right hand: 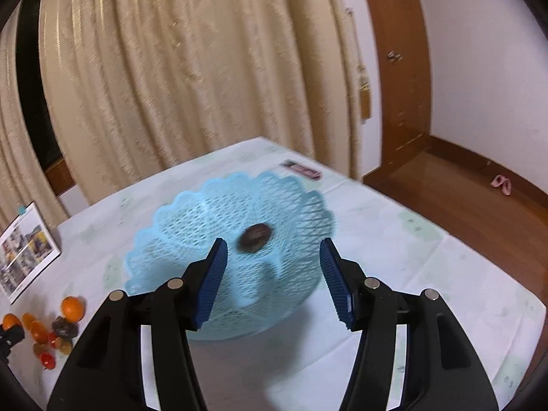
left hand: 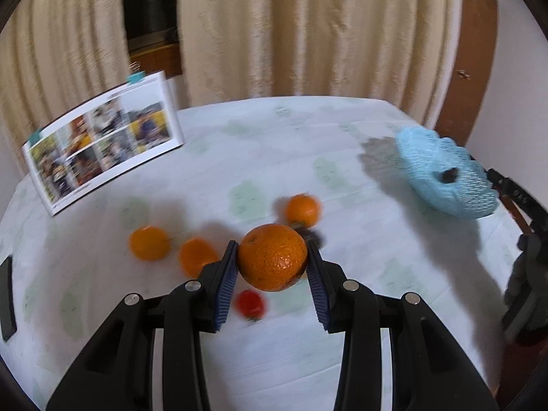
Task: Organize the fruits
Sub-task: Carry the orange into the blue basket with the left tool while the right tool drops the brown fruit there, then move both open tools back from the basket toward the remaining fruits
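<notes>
My left gripper is shut on a large orange and holds it above the table. Below it lie three smaller oranges, a red fruit and a dark fruit partly hidden behind the held orange. The light blue mesh basket sits at the right with one dark brown fruit inside. My right gripper is open and empty over the basket, with the dark fruit between and beyond its fingers. The fruit pile shows at that view's lower left.
A photo card with teal clips stands at the table's back left. A dark phone lies at the left edge. A small pink packet lies behind the basket. Curtains hang behind the table; wooden floor lies to the right.
</notes>
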Demonstrator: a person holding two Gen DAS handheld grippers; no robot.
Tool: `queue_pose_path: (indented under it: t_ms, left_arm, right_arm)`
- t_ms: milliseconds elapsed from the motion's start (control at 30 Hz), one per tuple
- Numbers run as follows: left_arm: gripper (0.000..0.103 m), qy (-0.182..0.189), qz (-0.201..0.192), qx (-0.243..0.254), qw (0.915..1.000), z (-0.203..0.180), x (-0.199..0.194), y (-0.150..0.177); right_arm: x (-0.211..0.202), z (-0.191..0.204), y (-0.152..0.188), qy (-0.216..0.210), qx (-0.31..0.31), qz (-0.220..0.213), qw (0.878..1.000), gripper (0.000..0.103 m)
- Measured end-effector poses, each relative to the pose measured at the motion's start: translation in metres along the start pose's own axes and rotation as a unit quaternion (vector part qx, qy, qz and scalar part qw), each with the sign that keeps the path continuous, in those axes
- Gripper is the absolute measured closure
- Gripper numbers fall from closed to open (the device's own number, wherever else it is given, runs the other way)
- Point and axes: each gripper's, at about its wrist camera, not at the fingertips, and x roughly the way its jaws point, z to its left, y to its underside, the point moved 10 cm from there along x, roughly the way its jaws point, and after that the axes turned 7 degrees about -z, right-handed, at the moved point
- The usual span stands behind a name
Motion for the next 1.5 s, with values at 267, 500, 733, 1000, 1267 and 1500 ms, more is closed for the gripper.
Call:
queue_pose_path:
  t_ms: [267,500,733,1000,1267,1500]
  left_arm:
    - [0.064,0.071,-0.009,0.047,0.9963,-0.093,0.025,-0.034]
    - [0.064,0.132,-0.003,0.070,0.9889,-0.167,0.047,-0.051]
    - [0.063,0.155,0.005,0.088,0.9839,-0.213,0.068,-0.055]
    - [0.043,0.157,0.001,0.101,0.9824,-0.231,0.085,-0.057]
    - [0.026,0.126,-0.050,0.122,0.9832,-0.220,0.067,-0.070]
    - [0.026,0.096,-0.068,0.122,0.9855,-0.197,0.056,-0.074]
  right_arm:
    - [-0.007,-0.017,0.007,0.028,0.006,-0.030,0.999,0.044]
    - [-0.006,-0.026,0.009,0.032,0.028,-0.030,0.999,0.043]
    - [-0.007,-0.037,0.007,0.041,0.053,-0.036,0.997,0.038]
    - [-0.009,-0.045,0.006,0.053,0.063,-0.037,0.996,0.038]
    - [-0.011,-0.049,0.005,0.062,0.066,-0.043,0.995,0.037]
    - [-0.015,-0.052,0.003,0.069,0.071,-0.054,0.994,0.037]
